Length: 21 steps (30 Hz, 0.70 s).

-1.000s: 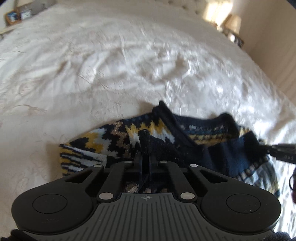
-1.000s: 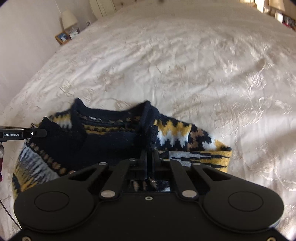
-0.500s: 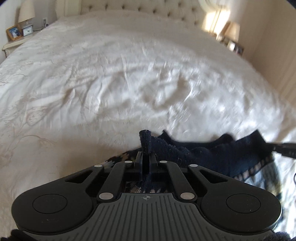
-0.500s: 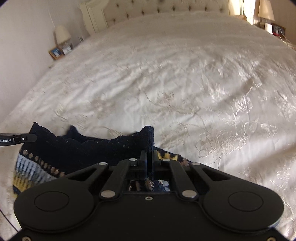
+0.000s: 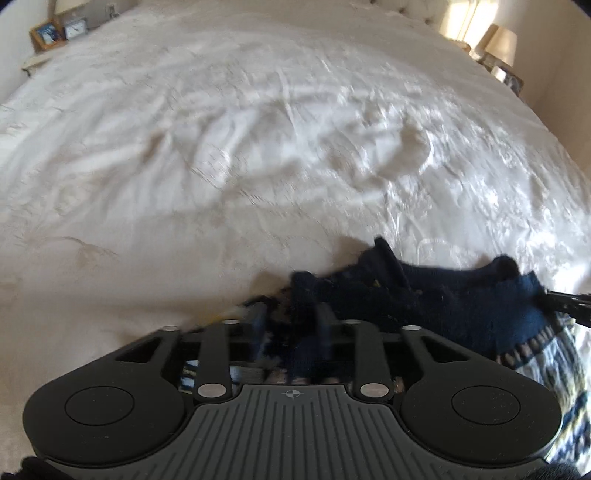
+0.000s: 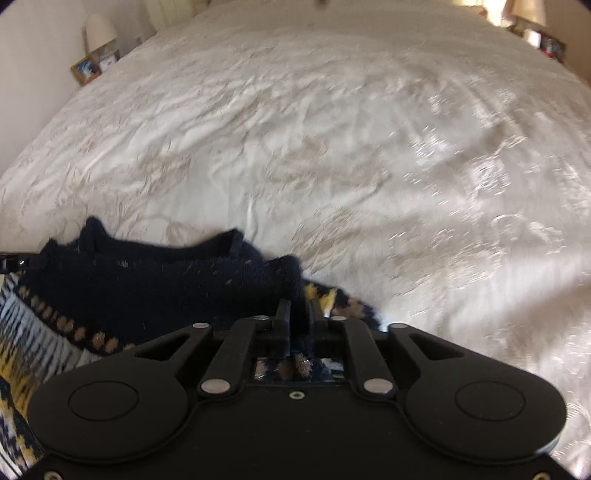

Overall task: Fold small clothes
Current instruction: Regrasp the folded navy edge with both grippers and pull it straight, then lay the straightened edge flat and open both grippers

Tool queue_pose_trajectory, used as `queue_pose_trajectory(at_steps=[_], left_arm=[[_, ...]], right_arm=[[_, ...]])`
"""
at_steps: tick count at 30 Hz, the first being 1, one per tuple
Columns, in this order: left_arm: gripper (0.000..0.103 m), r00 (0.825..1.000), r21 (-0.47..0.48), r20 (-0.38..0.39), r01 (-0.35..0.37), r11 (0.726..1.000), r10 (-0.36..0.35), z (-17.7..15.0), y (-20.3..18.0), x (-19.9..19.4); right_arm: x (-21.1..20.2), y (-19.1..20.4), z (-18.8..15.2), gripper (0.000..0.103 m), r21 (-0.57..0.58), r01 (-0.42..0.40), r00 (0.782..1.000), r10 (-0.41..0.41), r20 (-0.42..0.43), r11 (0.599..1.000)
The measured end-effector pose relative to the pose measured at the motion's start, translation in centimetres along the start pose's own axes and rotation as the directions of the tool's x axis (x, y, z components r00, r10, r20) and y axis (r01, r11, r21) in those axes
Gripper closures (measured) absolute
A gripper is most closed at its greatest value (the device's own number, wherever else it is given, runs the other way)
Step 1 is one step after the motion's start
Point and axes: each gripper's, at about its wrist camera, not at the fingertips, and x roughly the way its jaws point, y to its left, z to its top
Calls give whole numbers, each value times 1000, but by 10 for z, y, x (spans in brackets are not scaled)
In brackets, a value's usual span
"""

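Left wrist view, left to right. A framed photo (image 5: pixel 46 32) and a small clock (image 5: pixel 75 28) are sitting on the bedside table (image 5: pixel 35 62) at far upper left. The white embroidered bedspread (image 5: pixel 258 129) is filling most of the frame, creased and blurred. At lower centre the left gripper (image 5: pixel 290 321) is showing its two fingers standing apart, with a fold of the sweater (image 5: pixel 424 299) lying in the gap between them; no finger is pressing the knit that I can make out. The sweater, dark navy with yellow and white patterning, is lying bunched on the bedspread from the gripper out to the right edge. A dark tip of the other gripper is poking in at the sweater's right end. A lamp (image 5: pixel 502 40) is glowing at upper right.

Right wrist view, left to right. A lamp (image 6: pixel 99 29) and a framed photo (image 6: pixel 85 68) are standing at upper left. The sweater (image 6: pixel 147 284) is spreading over the lower left, its navy collar edge raised, patterned bands trailing off toward the bottom corner. The right gripper (image 6: pixel 298 314) is pinching a navy fold at the sweater's right end, fingers drawn close on the fabric. The bedspread (image 6: pixel 369 147) is running on to the right edge.
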Motion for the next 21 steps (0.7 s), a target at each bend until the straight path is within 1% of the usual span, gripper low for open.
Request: queue_pose_trajectory(at_steps=[2, 4, 6, 8, 12, 14, 16, 17, 19, 20, 21], left_arm=[[73, 999, 11, 30, -26, 1000, 25, 1, 0, -18], [73, 998, 15, 52, -23, 1000, 22, 1, -4, -36], [73, 998, 22, 59, 5, 1000, -7, -5, -14, -53], [73, 998, 47, 42, 47, 998, -49, -14, -31, -62], [73, 989, 129, -36, 149, 980, -146, -43, -79, -65], [73, 984, 159, -71, 175, 972, -165, -56, -98, -60], [73, 981, 182, -105, 183, 966, -166, -66, -110, -51], [73, 981, 206, -118, 175, 963, -153, -71, -115, -46], [73, 985, 263, -140, 137, 955, -103, -79, -122, -34], [73, 986, 276, -147, 118, 954, -79, -82, -122, -28], [72, 986, 279, -154, 104, 955, -63, -84, -121, -22]], right_arm=[[-14, -2, -1, 67, 16, 22, 999, -23, 31, 1000], [-28, 0, -4, 65, 18, 27, 998, -28, 56, 999], [-42, 6, -6, 65, 7, 0, 997, -1, 74, 1000], [-54, 20, -14, 65, -10, -53, 996, 53, 73, 999], [-65, 57, -33, 65, -55, -157, 987, 159, 29, 986], [-64, 73, -45, 65, -64, -196, 981, 196, -7, 979], [-60, 83, -55, 66, -73, -192, 981, 190, -37, 979], [-56, 83, -59, 66, -68, -181, 982, 177, -59, 981], [-46, 77, -66, 67, -41, -144, 984, 138, -112, 989], [-42, 72, -69, 71, -30, -119, 985, 114, -126, 992], [-39, 67, -71, 72, -18, -100, 986, 96, -135, 995]])
